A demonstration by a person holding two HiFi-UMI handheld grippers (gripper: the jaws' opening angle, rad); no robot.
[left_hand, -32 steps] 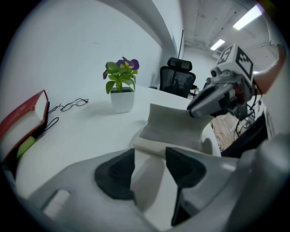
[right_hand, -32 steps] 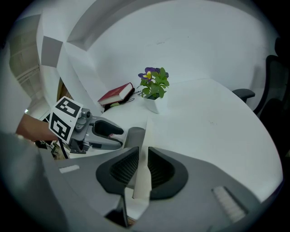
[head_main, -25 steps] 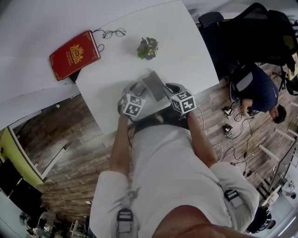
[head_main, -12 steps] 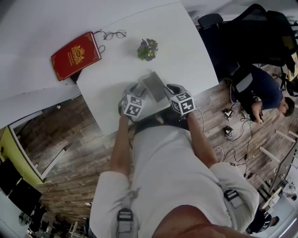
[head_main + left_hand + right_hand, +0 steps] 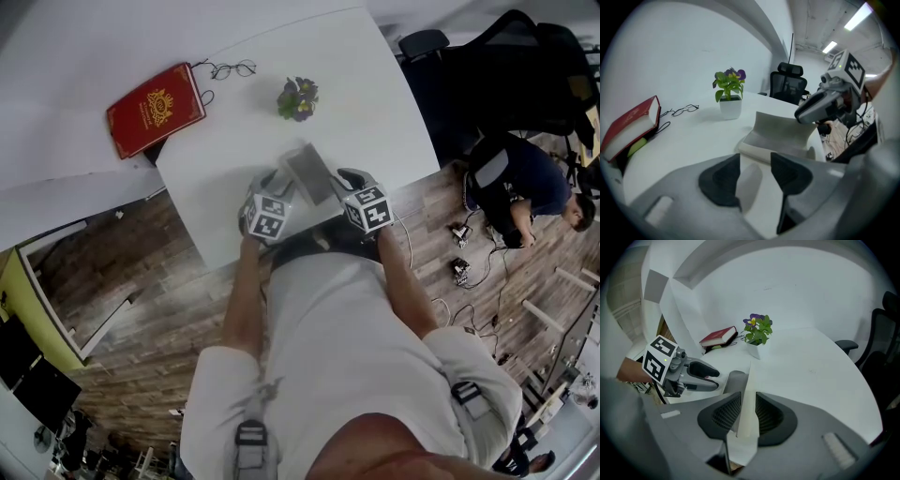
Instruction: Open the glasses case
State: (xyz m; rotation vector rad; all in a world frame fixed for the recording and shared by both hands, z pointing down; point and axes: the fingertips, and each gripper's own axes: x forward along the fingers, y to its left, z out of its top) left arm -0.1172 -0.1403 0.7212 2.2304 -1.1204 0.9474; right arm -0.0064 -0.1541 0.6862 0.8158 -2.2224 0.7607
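The grey glasses case (image 5: 309,173) sits near the front edge of the white table (image 5: 375,94), its lid raised. In the right gripper view the upright lid (image 5: 746,390) runs edge-on between the jaws of my right gripper (image 5: 746,416). Those jaws have just been opening, and a slim gap shows beside the lid. My left gripper (image 5: 755,176) is open just short of the case's base (image 5: 780,133), with only table between its pads. From above, the left gripper (image 5: 279,184) and right gripper (image 5: 339,180) flank the case.
A potted plant (image 5: 297,97) stands mid-table, with spectacles (image 5: 230,67) and a red book (image 5: 153,110) at the far left. Black office chairs (image 5: 422,42) stand beyond the table's right side. A person (image 5: 520,183) crouches on the wooden floor among cables.
Both grippers and the case stay where they were in the head view. Only the person on the floor at the right has shifted a little.
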